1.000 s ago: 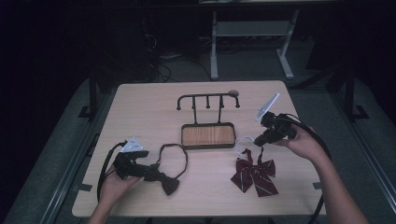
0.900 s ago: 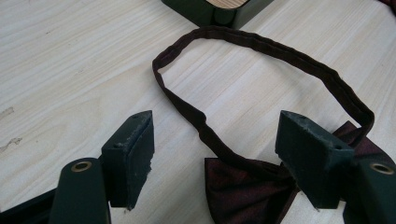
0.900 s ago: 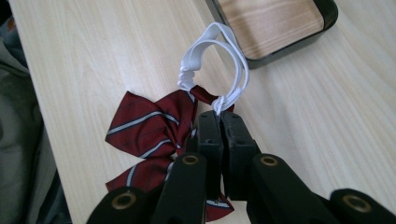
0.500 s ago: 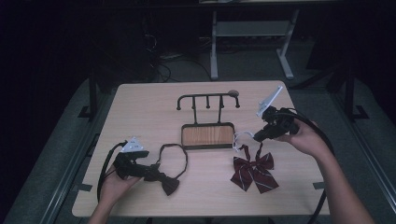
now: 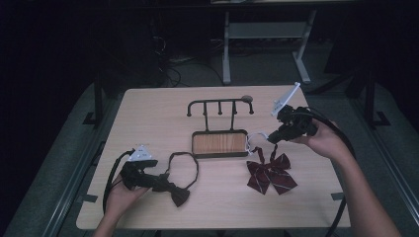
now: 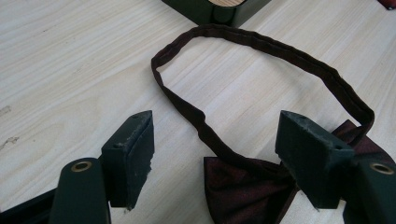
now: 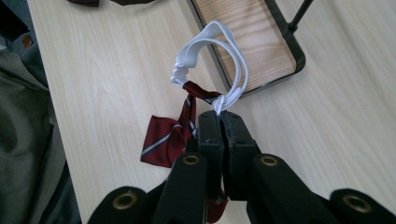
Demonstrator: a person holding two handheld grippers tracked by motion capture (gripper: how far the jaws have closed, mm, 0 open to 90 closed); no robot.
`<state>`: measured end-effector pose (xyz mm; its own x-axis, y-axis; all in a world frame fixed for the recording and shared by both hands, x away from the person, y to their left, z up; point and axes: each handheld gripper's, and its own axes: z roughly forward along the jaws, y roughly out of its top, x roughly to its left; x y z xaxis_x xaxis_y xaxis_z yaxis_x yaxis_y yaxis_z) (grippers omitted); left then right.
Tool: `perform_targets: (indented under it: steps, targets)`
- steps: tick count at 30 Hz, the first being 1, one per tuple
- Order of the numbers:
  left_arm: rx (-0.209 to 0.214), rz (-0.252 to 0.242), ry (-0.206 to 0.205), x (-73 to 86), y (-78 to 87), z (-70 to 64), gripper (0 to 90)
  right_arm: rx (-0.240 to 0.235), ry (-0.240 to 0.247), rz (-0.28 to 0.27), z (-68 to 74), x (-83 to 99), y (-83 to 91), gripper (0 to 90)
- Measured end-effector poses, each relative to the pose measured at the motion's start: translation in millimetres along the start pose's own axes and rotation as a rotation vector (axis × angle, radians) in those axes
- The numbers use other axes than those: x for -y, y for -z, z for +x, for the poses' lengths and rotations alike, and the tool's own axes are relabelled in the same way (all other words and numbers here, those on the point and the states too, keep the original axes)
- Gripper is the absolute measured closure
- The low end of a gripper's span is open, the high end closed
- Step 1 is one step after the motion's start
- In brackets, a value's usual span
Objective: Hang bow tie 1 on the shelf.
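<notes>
Since a moment ago, the red bow tie (image 5: 271, 172) has been pulled a little higher and to the left by the right gripper (image 5: 273, 138). At the lower left of the high view, the left gripper (image 5: 157, 182) is kept wide open around the dark bow tie (image 5: 179, 194), with nothing held. At the middle, the wooden stand (image 5: 219, 143) is seen. At the right, the white band (image 7: 219, 56) is pinched tight in closed jaws.
</notes>
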<state>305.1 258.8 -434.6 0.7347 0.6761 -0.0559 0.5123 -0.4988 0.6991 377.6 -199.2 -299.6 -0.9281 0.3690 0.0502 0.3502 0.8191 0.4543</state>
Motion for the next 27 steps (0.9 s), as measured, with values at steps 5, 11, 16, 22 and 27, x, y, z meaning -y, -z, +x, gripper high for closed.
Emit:
perform_targets:
  steps: [5, 11, 16, 22, 27]
  targets:
    - [0.001, 0.0, 0.001, 0.0, 0.2, 0.2, 28.7, 0.01, 0.011, -0.007, 0.0, -5.4, 5.4, 87.3]
    - [0.003, -0.004, 0.003, 0.2, 0.2, 0.3, 28.6, 0.013, 0.014, -0.005, -1.4, -11.0, 9.9, 87.3]
    - [0.003, -0.007, 0.005, 0.2, 0.4, 0.2, 28.7, 0.014, 0.009, -0.007, -2.9, -14.9, 12.6, 87.3]
    - [0.003, -0.007, 0.005, 0.3, 0.4, 0.3, 28.7, 0.018, 0.016, -0.009, -4.8, -20.5, 15.1, 87.3]
    - [0.004, -0.007, 0.012, 0.5, 0.7, 0.0, 28.7, 0.027, 0.023, -0.014, -6.2, -26.6, 19.8, 87.3]
